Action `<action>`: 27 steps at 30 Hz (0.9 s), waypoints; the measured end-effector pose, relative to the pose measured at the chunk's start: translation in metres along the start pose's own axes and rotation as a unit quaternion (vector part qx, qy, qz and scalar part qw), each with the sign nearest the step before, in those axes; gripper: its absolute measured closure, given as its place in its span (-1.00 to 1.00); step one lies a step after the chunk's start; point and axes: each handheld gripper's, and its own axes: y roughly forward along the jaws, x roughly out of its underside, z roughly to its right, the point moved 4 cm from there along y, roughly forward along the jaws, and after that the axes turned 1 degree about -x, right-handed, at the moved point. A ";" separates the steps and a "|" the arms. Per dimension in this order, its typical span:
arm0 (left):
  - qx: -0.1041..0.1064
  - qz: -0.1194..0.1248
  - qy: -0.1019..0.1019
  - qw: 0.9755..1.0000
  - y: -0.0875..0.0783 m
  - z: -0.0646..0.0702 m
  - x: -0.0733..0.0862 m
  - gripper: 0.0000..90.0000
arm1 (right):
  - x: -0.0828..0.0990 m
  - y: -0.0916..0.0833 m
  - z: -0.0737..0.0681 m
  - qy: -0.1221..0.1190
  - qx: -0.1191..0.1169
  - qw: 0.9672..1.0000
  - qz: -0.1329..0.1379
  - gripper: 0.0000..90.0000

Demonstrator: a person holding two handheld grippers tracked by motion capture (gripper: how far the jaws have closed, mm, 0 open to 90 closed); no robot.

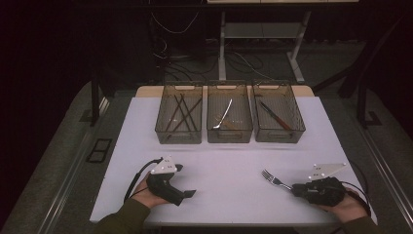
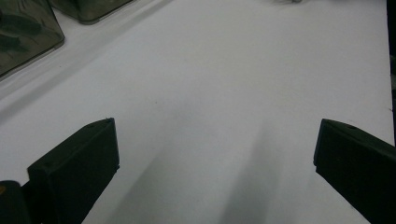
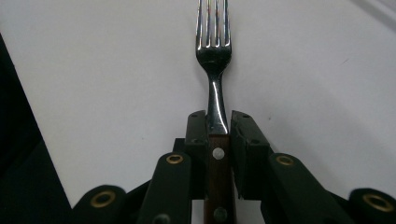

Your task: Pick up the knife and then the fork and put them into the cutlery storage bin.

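Fork [image 3: 214, 60] — a steel one with a dark wooden handle riveted at intervals — sits clamped between the fingers [image 3: 198, 140] of the right gripper [image 1: 295, 187], its tines running straight out ahead of the fingertips and its handle passing back between the pads toward the palm. The jaws are closed on the top of the handle, right where wood meets the metal neck, and the neck and tines jut forward over the white table [image 1: 229, 165], low above it or resting on it; I cannot tell which.

By my reading it is light and fully stiff, so it will not sag or bend when carried. The polished neck looks slippery; the wood gives the pads more bite, and the hold is best kept there rather than further out on the metal. Held near one end, it could pivot between the pads if the tines knock against something.

Beyond the fingertips, well apart across the table, stand three smoky plastic bins: the left bin [image 1: 179, 131] with dark sticks, the middle bin [image 1: 229, 130] with a pale utensil, the right bin [image 1: 278, 129] with what seems a knife.

The left gripper [image 1: 189, 194] rests off to the side on the table — jaws spread wide, nothing but bare tabletop between them.
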 end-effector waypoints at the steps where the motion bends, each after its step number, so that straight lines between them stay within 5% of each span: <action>1: 0.000 0.000 0.000 1.000 0.000 0.000 0.000 -1.00 | -0.001 -0.001 0.001 -0.001 0.002 1.000 0.005 0.73; 27: 0.006 0.006 0.009 1.000 -0.002 0.000 0.000 -1.00 | -0.025 -0.019 0.028 0.032 0.025 0.998 0.054 0.73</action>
